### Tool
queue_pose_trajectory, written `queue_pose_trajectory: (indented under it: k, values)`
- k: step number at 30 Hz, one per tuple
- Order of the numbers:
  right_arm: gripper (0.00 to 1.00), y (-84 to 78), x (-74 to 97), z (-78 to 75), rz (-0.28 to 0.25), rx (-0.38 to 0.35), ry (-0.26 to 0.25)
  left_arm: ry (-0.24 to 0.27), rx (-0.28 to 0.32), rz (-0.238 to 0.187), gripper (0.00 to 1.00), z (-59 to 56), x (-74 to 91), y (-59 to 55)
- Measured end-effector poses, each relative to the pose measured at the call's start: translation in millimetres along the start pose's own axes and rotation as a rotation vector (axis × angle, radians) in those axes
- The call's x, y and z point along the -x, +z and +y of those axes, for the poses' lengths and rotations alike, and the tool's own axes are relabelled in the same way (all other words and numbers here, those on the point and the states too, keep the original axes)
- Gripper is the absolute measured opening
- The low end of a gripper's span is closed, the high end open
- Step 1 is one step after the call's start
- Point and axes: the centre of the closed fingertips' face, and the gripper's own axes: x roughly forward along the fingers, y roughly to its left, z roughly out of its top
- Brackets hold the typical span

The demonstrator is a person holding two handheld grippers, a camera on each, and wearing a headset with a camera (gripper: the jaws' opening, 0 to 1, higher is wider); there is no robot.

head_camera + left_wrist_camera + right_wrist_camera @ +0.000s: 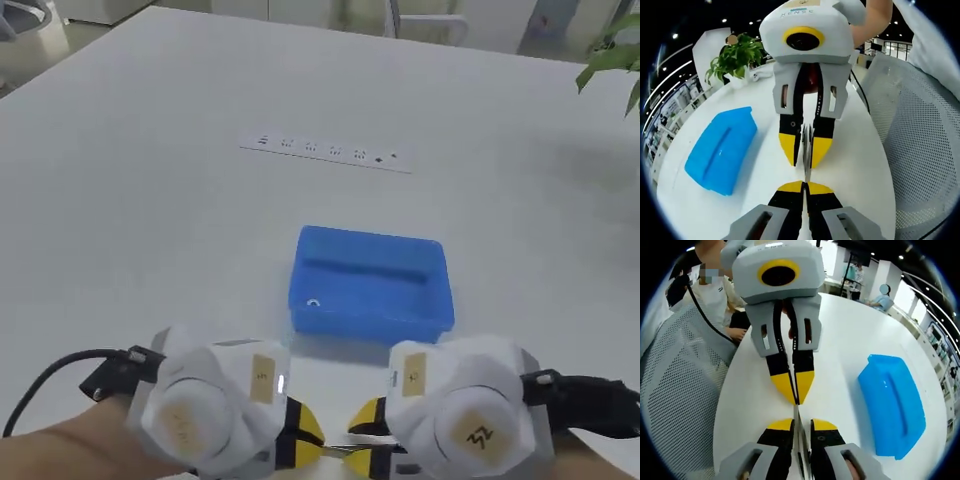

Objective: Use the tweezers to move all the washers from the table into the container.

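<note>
While left gripper (pixel 305 437) and right gripper (pixel 362 438) pinch tweezers (pixel 340 448) — container (pixel 370 322) beyond.

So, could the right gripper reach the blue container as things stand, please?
Probably yes: bare table lies between the right gripper and the blue container just ahead, though the left gripper also grips the tweezers it holds.

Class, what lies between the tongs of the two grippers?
The tweezers, held end to end by the left gripper and the right gripper; the head view shows this best.
</note>
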Motion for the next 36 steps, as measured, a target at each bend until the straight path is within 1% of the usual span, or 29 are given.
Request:
queue_pose_trajectory:
  k: [2,4,5,6,7,8,9,10,11,12,13,14,15,17,18,19,20,22,23,24,26,27,28,29,31,33,34,35,36]
  values:
    - [0.14,-0.5,9.9,-2.5,-0.015,-0.056,-0.044,0.014,-0.014,0.003,0.0,1.2,-0.1,-0.1]
    - [0.16,-0.3,23.3,-2.8,-0.044,-0.127,-0.082,0.02,0.002,0.006,0.03,2.6,-0.4,-0.3]
    - [0.18,-0.4,28.4,-2.8,-0.056,-0.161,-0.101,0.019,0.021,0.012,0.09,1.6,-0.5,-1.3]
    - [0.2,-1.0,37.7,-3.7,-0.075,-0.214,-0.133,0.031,0.058,0.013,0.14,2.4,0.8,-1.4]
    - [0.21,-0.9,44.1,-3.5,-0.09,-0.253,-0.153,0.044,0.088,-0.001,0.16,3.3,2.3,1.1]
    - [0.24,-1.5,54.8,-4.3,-0.113,-0.309,-0.187,0.067,0.151,-0.005,0.21,5.1,6.7,2.9]
    - [0.27,-1.5,61.2,-4.8,-0.129,-0.339,-0.215,0.084,0.194,-0.019,0.23,6.5,9.6,5.0]
    - [0.31,-1.9,71.6,-6.2,-0.156,-0.38,-0.256,0.118,0.256,-0.055,0.24,10.5,15.7,10.3]
    - [0.34,-3.0,78.1,-6.9,-0.17,-0.412,-0.285,0.139,0.31,-0.066,0.26,11.5,20.3,11.8]
    - [0.38,-5.0,85.1,-8.0,-0.185,-0.452,-0.316,0.148,0.34,-0.068,0.3,12.3,22.9,11.8]
    - [0.43,-7.6,92.3,-7.4,-0.2,-0.495,-0.343,0.176,0.42,-0.077,0.39,13.2,28.9,12.1]
    - [0.47,-8.9,95.1,-7.2,-0.205,-0.51,-0.353,0.196,0.461,-0.104,0.45,13.3,36.6,16.2]
    - [0.52,-14.1,105.3,-8.8,-0.221,-0.565,-0.408,0.246,0.509,-0.134,0.48,16.4,46.0,19.3]
    - [0.57,-20.3,114.7,-6.7,-0.227,-0.605,-0.44,0.308,0.591,-0.159,0.53,17.0,62.9,20.2]
    - [0.58,-22.8,118.3,-6.2,-0.229,-0.615,-0.455,0.347,0.631,-0.188,0.6,19.5,70.3,21.3]
    - [0.59,-24.3,120.9,-5.0,-0.233,-0.619,-0.462,0.381,0.665,-0.219,0.64,21.0,77.6,22.8]
    - [0.59,-27.3,124.2,-2.5,-0.233,-0.637,-0.467,0.409,0.696,-0.233,0.67,20.1,86.3,22.6]
    - [0.62,-30.5,130.5,0.4,-0.244,-0.663,-0.481,0.467,0.724,-0.233,0.72,19.5,100.5,20.0]
    - [0.63,-30.9,131.6,0.9,-0.246,-0.668,-0.484,0.482,0.728,-0.233,0.75,19.7,103.5,19.6]
    - [0.66,-33.6,135.3,2.0,-0.252,-0.687,-0.496,0.526,0.742,-0.235,0.79,20.7,112.3,19.8]
    - [0.69,-39.5,139.4,4.8,-0.252,-0.723,-0.509,0.569,0.768,-0.235,0.85,19.8,123.3,20.8]
    - [0.72,-42.2,140.9,6.2,-0.249,-0.737,-0.514,0.583,0.77,-0.244,0.9,19.0,127.3,22.4]
    - [0.75,-46.0,144.2,6.3,-0.255,-0.765,-0.535,0.592,0.773,-0.243,0.93,16.7,131.6,24.3]
    - [0.77,-48.3,146.0,7.3,-0.257,-0.78,-0.54,0.623,0.781,-0.243,0.96,17.2,136.6,23.5]
    - [0.81,-55.4,149.2,10.1,-0.248,-0.817,-0.55,0.629,0.782,-0.245,0.99,14.0,140.7,24.8]
    - [0.84,-61.1,154.4,11.1,-0.243,-0.832,-0.576,0.641,0.795,-0.231,0.99,11.6,142.9,22.5]
    - [0.84,-62.2,156.4,11.8,-0.244,-0.838,-0.583,0.641,0.794,-0.222,0.99,10.1,143.6,21.7]
    - [0.86,-64.2,159.3,12.0,-0.25,-0.849,-0.594,0.654,0.79,-0.199,0.99,8.2,146.2,18.8]
    - [0.89,-65.7,160.9,12.3,-0.252,-0.862,-0.604,0.665,0.784,-0.19,0.99,7.4,148.2,17.7]
